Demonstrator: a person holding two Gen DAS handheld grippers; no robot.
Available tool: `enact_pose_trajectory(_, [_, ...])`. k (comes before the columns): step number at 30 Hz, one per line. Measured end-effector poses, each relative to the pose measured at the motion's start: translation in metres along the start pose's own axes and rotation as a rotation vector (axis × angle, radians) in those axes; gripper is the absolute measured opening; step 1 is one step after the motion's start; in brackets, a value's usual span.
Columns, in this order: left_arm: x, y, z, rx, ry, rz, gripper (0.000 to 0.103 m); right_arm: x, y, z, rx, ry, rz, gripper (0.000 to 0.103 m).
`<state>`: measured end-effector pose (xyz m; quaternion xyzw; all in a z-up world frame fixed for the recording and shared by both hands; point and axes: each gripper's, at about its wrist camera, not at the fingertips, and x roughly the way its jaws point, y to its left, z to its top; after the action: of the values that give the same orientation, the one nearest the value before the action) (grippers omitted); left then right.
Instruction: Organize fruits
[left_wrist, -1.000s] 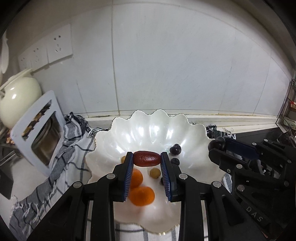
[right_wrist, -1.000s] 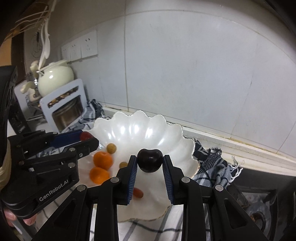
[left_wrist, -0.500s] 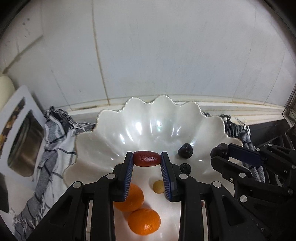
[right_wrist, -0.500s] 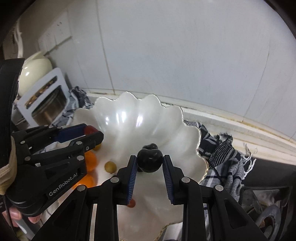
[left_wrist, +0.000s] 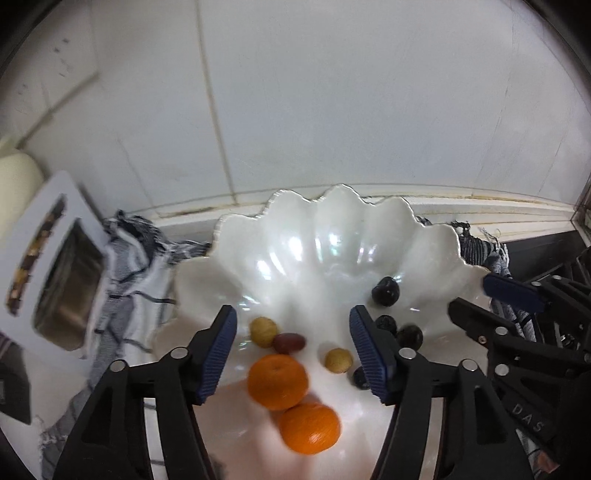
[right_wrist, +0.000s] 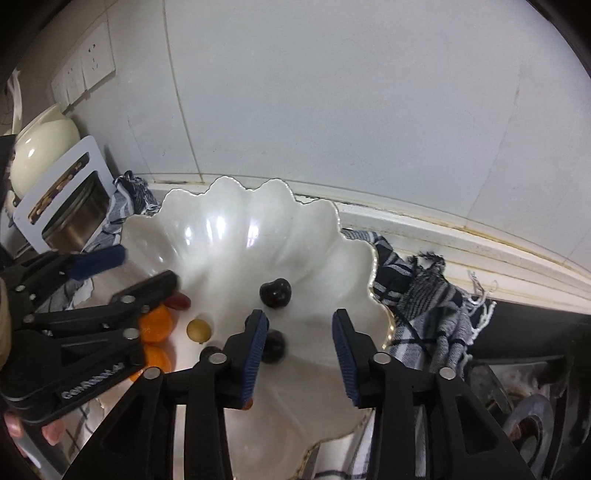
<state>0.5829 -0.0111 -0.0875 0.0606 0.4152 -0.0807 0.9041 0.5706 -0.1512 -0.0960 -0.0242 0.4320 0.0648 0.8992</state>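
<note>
While "GenRobot.AI" shows on left gripper (right_wrist: 147, 273), "DAS" on right gripper (right_wrist: 297, 354): both jaws just opened, empty; red date (left_wrist: 289, 342), dark cherry (right_wrist: 275, 292) dropped into bowl (left_wrist: 332, 229) ahead.

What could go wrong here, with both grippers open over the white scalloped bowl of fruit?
1. The left gripper, its jaws just opened, hangs low over the red date and the oranges; pulling back carelessly could knock them.
2. The dark cherry lies against the right gripper's inner finger and may roll.
3. The two grippers sit close together over the bowl and could clash.
</note>
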Motion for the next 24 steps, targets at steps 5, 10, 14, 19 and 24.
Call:
enact_pose_trajectory(5, [-0.031,0.006,-0.010,0.016,-0.059,0.056,0.071,-0.024,0.002,-0.012,0.029,-0.044,-0.030,0.051])
enact_pose_trajectory(10, [-0.069,0.006,-0.026,0.031,-0.138,0.095,0.079,-0.053,0.006,-0.029,0.049,-0.102,-0.029,0.059])
enact_pose_trajectory(14, [-0.099,0.007,-0.041,0.026,-0.192,0.116,0.086,-0.083,0.011,-0.042,0.064,-0.153,-0.017,0.060])
enact_pose_trajectory(19, [-0.141,0.002,-0.063,0.014,-0.255,0.120,0.089,-0.122,0.016,-0.061,0.069,-0.219,-0.010,0.060])
enact_pose_trajectory(24, [-0.185,-0.008,-0.091,0.007,-0.311,0.133,0.093,-0.164,0.017,-0.083,0.068,-0.292,-0.020,0.068])
